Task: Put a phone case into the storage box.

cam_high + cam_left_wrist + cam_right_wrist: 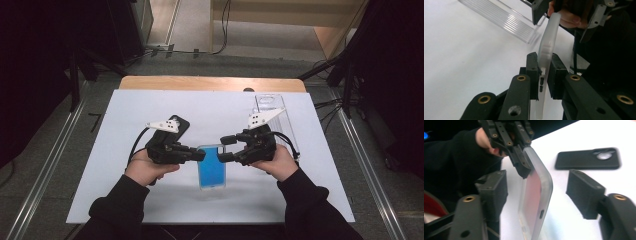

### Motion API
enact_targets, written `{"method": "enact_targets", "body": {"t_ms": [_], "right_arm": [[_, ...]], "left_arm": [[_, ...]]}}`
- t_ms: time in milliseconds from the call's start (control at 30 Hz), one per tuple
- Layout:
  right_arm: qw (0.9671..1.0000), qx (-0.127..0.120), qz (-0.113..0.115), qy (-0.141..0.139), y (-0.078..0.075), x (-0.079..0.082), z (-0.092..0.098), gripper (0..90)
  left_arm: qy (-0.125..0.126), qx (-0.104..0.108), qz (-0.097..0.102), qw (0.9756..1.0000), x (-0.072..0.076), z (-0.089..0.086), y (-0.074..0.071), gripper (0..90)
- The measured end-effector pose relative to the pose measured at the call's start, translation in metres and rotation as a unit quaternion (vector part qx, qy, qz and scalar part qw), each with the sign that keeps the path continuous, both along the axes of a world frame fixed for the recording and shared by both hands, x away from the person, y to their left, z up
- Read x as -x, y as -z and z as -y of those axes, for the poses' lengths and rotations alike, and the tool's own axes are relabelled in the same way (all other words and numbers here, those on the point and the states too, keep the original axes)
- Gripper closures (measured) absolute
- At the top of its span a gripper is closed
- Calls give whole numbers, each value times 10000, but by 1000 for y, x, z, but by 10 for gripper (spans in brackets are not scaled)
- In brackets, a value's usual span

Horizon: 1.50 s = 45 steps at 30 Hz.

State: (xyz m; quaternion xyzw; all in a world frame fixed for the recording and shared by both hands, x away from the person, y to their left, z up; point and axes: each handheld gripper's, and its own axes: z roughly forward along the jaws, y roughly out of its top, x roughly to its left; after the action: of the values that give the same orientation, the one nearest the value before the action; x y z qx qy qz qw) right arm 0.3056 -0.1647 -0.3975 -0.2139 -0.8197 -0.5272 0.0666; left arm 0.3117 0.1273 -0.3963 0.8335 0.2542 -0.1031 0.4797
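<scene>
A: Phone [211,167] sits bottom centre of the high view, blue screen up, in a frosted translucent case [539,192]. Far end is held up off the white mat [150,200].

B: Who's holding it?

A: Left gripper [200,154]. Its own view shows both pads [532,72] clamped on the case edge, right by the side button slots. Thin-edge pinch, jaws nearly together.

B: Why the edge?

A: My read: a rim pinch keeps the screen and back free, so the other tool can work the case. Tilted up, the rim is reachable too.

B: And the right one?

A: Right gripper [226,148] is let go. Jaws stand wide, one either side of the phone in its own view, a clear gap on the right side of that frame. Left-hand pad [495,192] is close to the case; contact I can't tell. It carries nothing.

B: So a one-sided hold.

A: Yes, the left carries the weight. The right straddles the opposite long edge, centre frame in the high view. Looks placed to re-grip or peel the rim, but that's a guess.

B: Anything else on the table?

A: Black case [587,158], flat, camera hole at its end, upper right of the right gripper view, well apart from the phone. Clear plastic box [272,117] upper right in the high view, behind the right hand [280,162]. Neither is touched.
</scene>
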Motion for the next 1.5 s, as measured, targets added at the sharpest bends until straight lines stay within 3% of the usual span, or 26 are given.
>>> {"method": "enact_targets", "body": {"t_ms": [67, 200, 267, 367, 500, 600, 800, 933, 1033, 1200, 1500], "right_arm": [[9998, 103, 76, 182, 0, 1, -1, 254], [9994, 176, -120, 265, 2, 1, -6, 112], [9986, 306, -30, 423, 4, 1, -9, 0], [9960, 309, 85, 837, 7, 2, -10, 0], [9944, 385, -128, 979, 9, 2, -14, 0], [9918, 481, -122, 1180, 11, 4, -19, 0], [9848, 441, -94, 1676, 18, 8, -29, 0], [9776, 526, -10, 2037, 20, 12, -36, 0], [9747, 464, -30, 2185, 23, 15, -41, 0], [9690, 526, 21, 2412, 27, 19, -50, 0], [9629, 647, 35, 2620, 34, 21, -63, 0]], "left_arm": [[-158, -10, -81, 9998, -1, -1, -2, 812], [-549, -193, 33, 9983, 0, -1, -4, 812], [-776, -271, 45, 9966, -1, -2, -5, 812], [-1027, -327, 69, 9941, -1, -3, -6, 811], [-1230, -344, 133, 9917, -1, -4, -7, 811], [-1391, -393, 160, 9894, -1, -4, -8, 811], [-1647, -451, 146, 9852, 1, -3, -10, 811], [-1788, -581, 114, 9821, 2, 0, -10, 811], [-1872, -602, 99, 9804, 3, 2, -10, 811], [-1958, -590, 132, 9788, 5, 5, -10, 812], [-2044, -546, 69, 9773, 8, 11, -9, 811]]}}
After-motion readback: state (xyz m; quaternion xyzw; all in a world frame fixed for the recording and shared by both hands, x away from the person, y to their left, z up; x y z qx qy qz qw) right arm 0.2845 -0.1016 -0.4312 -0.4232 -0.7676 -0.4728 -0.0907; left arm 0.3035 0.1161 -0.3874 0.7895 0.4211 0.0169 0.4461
